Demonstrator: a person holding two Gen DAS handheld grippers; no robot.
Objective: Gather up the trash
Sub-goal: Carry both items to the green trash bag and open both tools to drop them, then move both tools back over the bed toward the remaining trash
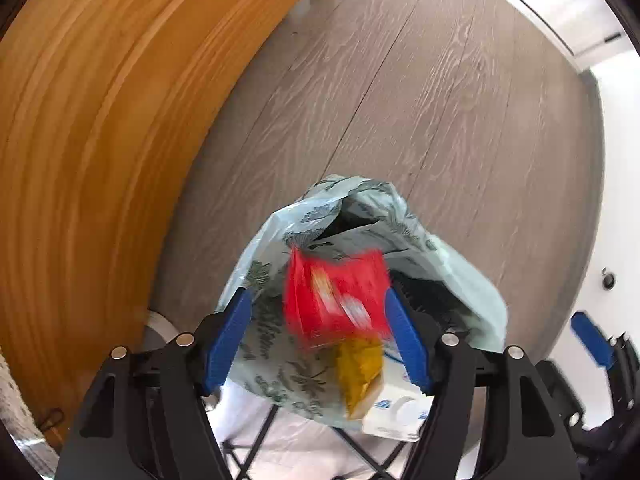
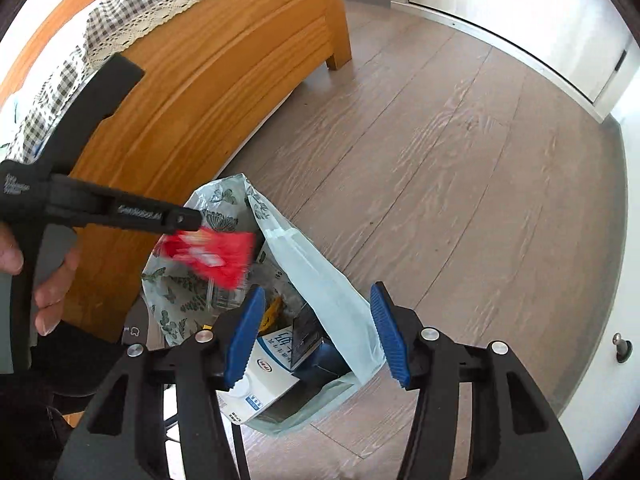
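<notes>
left wrist: the left gripper (image 1: 320, 336) points down over the bag (image 1: 360, 240) on the floor (image 1: 440, 100), fingers (image 1: 230, 336) spread apart. a blurred red wrapper (image 1: 336, 296) lies between them, touching neither pad.

right wrist: the right gripper (image 2: 318, 336) has its fingers (image 2: 244, 340) apart, gripping nothing, above the bag's mouth. the wrapper (image 2: 212, 254) is just over the bag (image 2: 320, 280), beside the bed (image 2: 200, 80).
</notes>
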